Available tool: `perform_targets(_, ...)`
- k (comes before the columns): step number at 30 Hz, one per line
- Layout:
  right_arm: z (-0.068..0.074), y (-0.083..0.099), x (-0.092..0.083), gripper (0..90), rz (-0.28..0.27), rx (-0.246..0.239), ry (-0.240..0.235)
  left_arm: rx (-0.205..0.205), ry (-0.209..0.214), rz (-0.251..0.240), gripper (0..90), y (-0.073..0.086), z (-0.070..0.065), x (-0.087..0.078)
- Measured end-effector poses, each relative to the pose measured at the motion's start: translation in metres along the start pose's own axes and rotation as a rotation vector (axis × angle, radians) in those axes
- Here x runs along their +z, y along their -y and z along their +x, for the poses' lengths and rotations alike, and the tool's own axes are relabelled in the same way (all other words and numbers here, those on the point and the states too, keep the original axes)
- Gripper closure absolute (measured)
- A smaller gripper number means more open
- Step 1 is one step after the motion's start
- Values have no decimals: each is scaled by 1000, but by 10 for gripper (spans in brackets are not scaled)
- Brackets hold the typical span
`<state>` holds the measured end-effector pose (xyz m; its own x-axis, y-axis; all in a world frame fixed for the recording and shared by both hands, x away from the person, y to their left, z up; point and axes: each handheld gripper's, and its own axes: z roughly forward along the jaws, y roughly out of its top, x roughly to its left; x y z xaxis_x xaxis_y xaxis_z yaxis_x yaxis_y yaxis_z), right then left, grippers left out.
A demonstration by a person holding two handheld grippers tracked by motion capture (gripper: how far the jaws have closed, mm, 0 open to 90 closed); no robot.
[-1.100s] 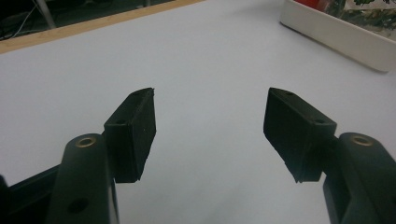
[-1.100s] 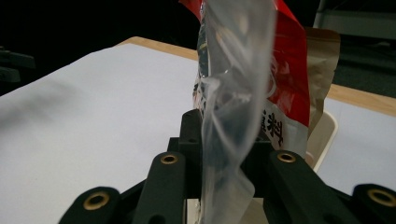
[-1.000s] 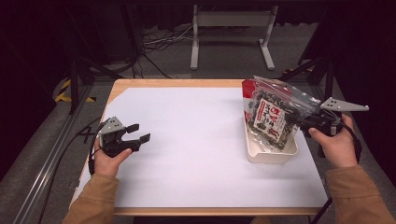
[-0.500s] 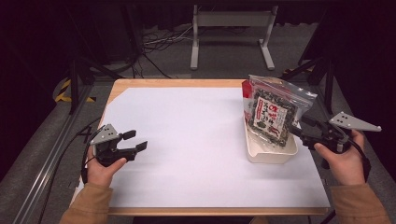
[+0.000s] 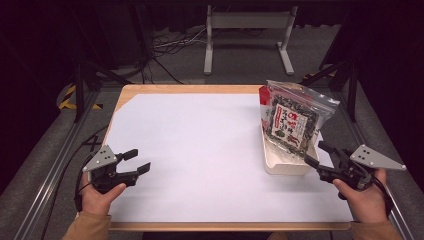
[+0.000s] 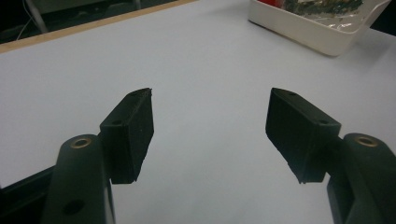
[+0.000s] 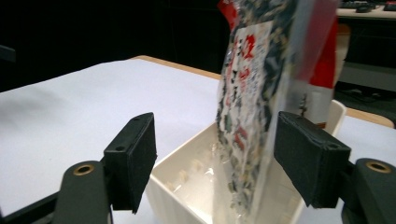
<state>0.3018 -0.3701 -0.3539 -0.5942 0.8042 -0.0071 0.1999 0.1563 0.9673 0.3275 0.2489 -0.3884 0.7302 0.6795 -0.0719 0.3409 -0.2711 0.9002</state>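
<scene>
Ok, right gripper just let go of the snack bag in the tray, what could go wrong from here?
1. The snack bag stands upright, leaning in the white tray; unsupported, it may tip over the rim.
2. The right gripper, whose jaws have just been opening, sits close beside the tray; a careless pull-back could nudge it.
3. The left gripper is open and far away, so it can't steady anything.

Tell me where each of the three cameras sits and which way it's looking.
High view: above the person's side, looking forward and down on the table; forearms, both hand-held grippers.
Left gripper view: on the left hand-held gripper, its open jaws over the white sheet.
Right gripper view: on the right hand-held gripper, open jaws facing the snack bag.
Shared: the white tray.
</scene>
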Motion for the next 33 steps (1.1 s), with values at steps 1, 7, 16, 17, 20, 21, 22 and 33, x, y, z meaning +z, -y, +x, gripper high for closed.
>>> perform_targets(1, 1, 3, 1, 303, -2, 1, -13, -3, -1, 1, 335, 2, -1, -2)
perform_targets(7, 8, 24, 8, 300, 0, 22, -50, 0, 4, -22, 333, 10, -2, -9)
perform_targets(16, 18, 38, 15, 296, 14, -25, -131, 10, 24, -39, 328, 14, -5, -11)
perform_targets(17, 19, 40, 16, 296, 20, -29, -135, 9, 21, -46, 327, 15, -6, -11)
perform_targets(20, 22, 43, 19, 296, 44, -39, -156, 23, 24, -48, 326, 15, -7, -12)
perform_targets(21, 23, 44, 21, 290, 50, -38, -166, 18, 26, -53, 327, 15, -7, -12)
perform_targets(22, 24, 46, 22, 282, 44, -45, -165, 24, 26, -53, 327, 15, -7, -13)
perform_targets(33, 34, 46, 24, 277, 39, -98, -132, 34, 49, -90, 326, 16, -11, -13)
